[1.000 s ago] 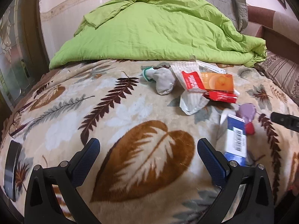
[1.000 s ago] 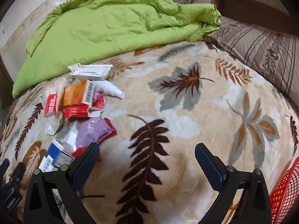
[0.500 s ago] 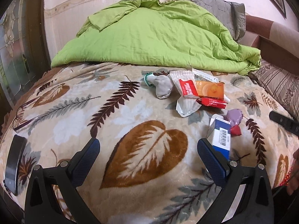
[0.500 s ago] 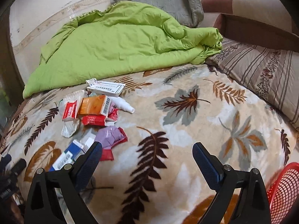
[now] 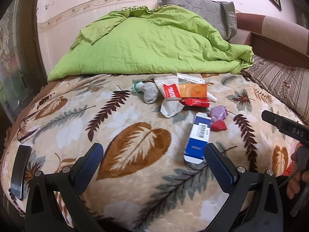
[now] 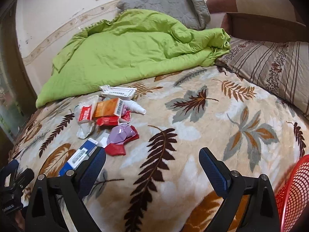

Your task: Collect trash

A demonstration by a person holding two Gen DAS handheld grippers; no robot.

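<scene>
**Trash lying on the bed, both grippers open**

Covering the bed is a leaf-patterned blanket point(image 5: 135, 127), and behind it a green quilt point(image 5: 150, 44) is lying in a heap against the wall, with a grey pillow point(image 6: 166, 5) above it. All the trash is sitting together on the blanket, near the front edge of the quilt. A blue and white box point(image 5: 199, 137) is lying closest to the grippers. Just beside it, a purple wrapper point(image 6: 121, 133) is resting on a red wrapper point(image 6: 115, 149). Further back, an orange box point(image 5: 193, 91) is lying on a red packet point(image 5: 195, 102), and a white spray bottle point(image 6: 135, 107) and a white box point(image 6: 119, 92) are lying beside them. A grey sock point(image 5: 148, 93) is lying at the left of the pile.

The left gripper point(image 5: 153, 166) is hovering over the blanket with its jaws spread wide, holding nothing. The right gripper point(image 6: 152, 168) is also standing wide apart and empty, with 1 finger near the blue and white box. A red mesh basket point(image 6: 295, 191) is showing at the right edge of the right wrist view. A dark phone-like object point(image 5: 19, 172) is lying on the left side of the bed.
</scene>
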